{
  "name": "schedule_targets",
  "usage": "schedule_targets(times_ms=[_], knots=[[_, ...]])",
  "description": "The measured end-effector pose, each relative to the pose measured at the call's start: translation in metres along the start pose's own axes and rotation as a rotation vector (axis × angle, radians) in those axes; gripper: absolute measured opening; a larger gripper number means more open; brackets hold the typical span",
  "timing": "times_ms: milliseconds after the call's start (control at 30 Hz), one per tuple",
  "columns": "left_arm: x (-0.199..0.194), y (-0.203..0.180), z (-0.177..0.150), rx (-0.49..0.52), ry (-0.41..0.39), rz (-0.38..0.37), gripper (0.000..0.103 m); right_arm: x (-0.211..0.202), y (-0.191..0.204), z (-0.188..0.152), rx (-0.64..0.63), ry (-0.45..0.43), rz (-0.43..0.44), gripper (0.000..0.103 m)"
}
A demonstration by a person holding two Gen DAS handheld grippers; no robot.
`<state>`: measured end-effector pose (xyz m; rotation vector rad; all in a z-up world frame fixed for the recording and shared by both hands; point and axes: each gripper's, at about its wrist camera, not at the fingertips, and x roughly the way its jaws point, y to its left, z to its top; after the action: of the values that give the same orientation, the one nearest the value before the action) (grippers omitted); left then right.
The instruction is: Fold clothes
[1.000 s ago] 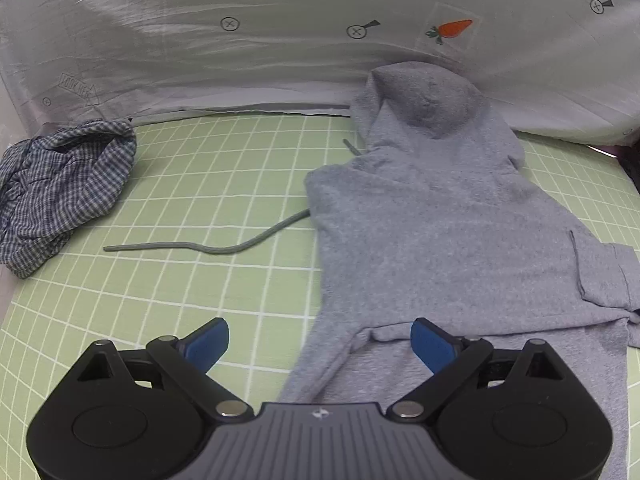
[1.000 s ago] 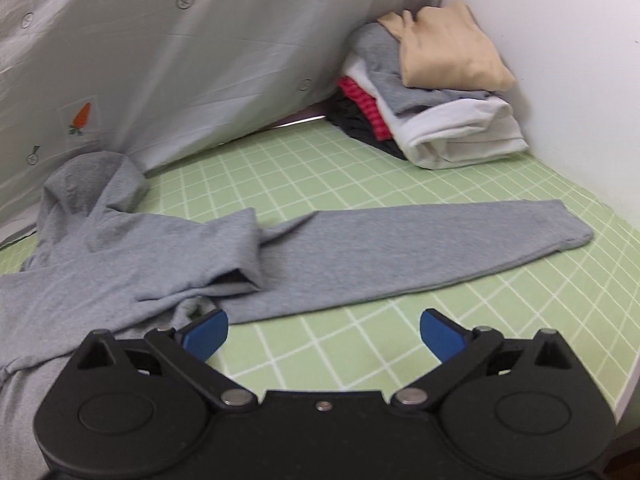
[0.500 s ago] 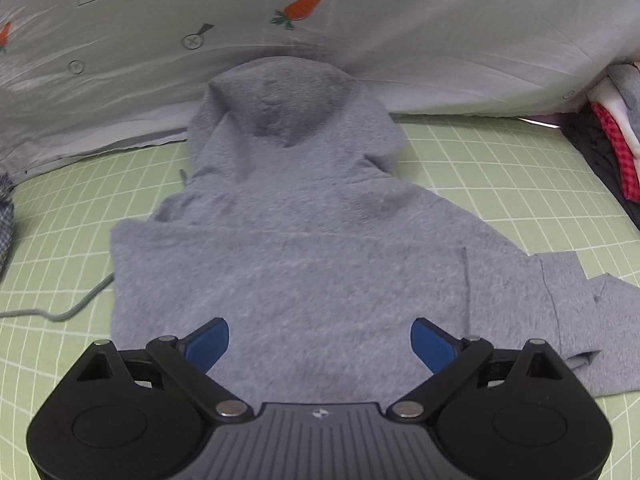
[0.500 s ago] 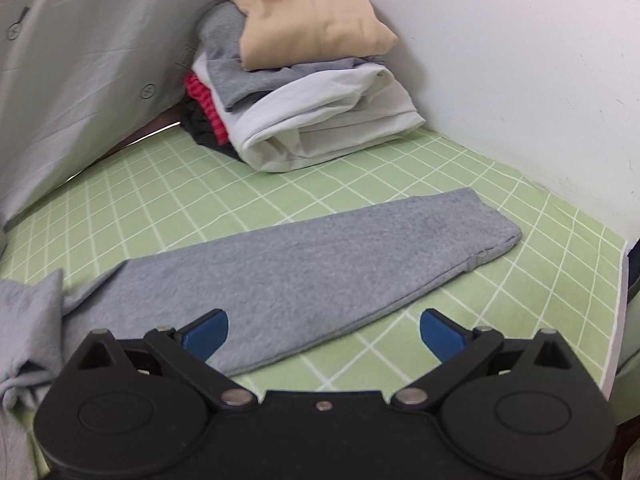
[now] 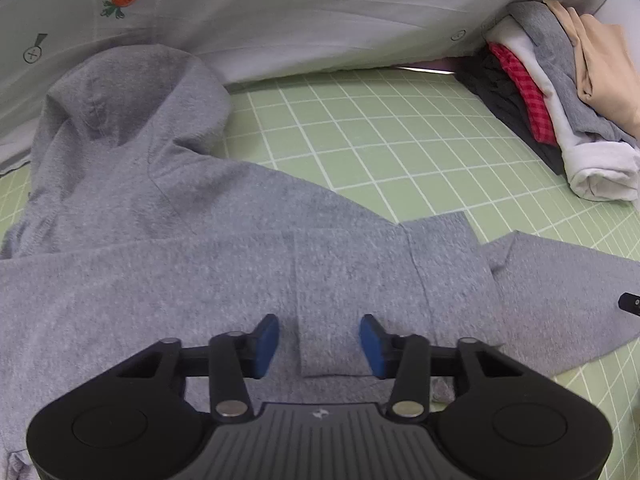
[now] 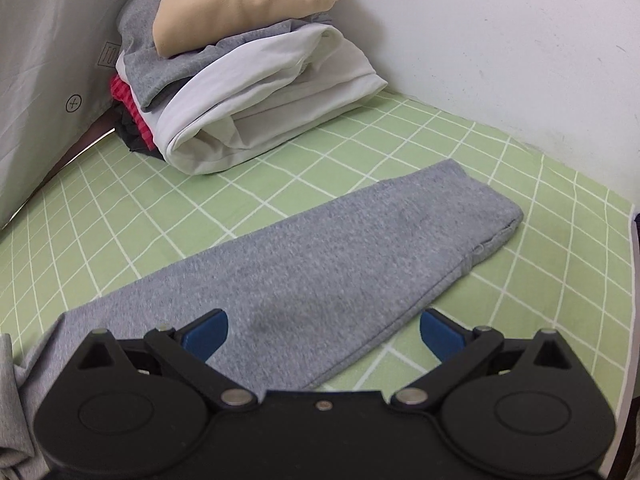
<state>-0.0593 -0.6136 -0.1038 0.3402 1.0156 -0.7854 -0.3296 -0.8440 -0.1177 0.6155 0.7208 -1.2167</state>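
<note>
Now we see the grey hoodie (image 5: 192, 248) spread flat on the green grid mat (image 5: 400, 140), its hood at the far left against the white carrot-print sheet (image 5: 320, 12). Our left gripper (image 5: 319, 340) has just been closing its jaws, with a fold of hoodie fabric between the blue pads, not yet pinched. Our right gripper (image 6: 323, 330) stands released, jaws wide over the hoodie sleeve (image 6: 340, 256). Beyond it, at the far corner, sits a stack of folded clothes (image 6: 248, 80).
</note>
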Motion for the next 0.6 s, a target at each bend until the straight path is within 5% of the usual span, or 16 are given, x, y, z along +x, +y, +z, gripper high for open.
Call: schedule_targets(times_ms=[100, 333, 600], knots=[[-0.005, -0.003, -0.005, 0.014, -0.024, -0.011, 0.016, 0.002, 0.002, -0.005, -0.019, 0.016, -0.016, 0.103], [-0.033, 0.01, -0.009, -0.012, -0.104, -0.032, 0.011, -0.003, 0.009, -0.004, -0.05, 0.017, 0.025, 0.103], [-0.095, 0.062, -0.023, -0.047, -0.228, 0.176, 0.011, -0.01, 0.015, -0.009, -0.061, 0.016, 0.064, 0.103]])
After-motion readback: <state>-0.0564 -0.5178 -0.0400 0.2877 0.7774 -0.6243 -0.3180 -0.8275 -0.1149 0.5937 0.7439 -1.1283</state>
